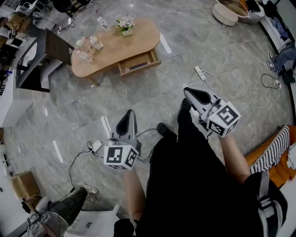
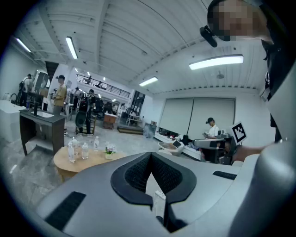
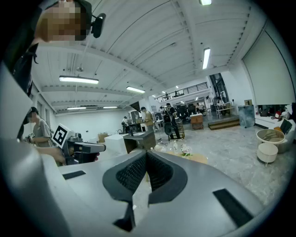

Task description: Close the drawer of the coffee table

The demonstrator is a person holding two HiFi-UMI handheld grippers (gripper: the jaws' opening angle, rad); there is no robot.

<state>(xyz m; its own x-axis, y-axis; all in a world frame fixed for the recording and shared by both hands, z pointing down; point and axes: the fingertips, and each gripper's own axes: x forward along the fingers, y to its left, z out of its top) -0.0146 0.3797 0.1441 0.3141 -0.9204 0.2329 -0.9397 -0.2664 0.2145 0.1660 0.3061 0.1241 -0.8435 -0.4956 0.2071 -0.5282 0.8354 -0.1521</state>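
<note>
Drawer (image 1: 138, 64) stands open, well beyond both jaws.

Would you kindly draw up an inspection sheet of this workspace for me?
Surface: grey tiled floor; the wooden coffee table stands well ahead of the person.
Job's things: drawer pulled open, contents unclear.
Clutter: bottles and flower pot on the tabletop.
Grippers: left gripper and right gripper both shut, empty, apart from the table.
Cables: power strip and black cable on the floor.
Surroundings: dark desk, round tubs, cardboard box.
</note>
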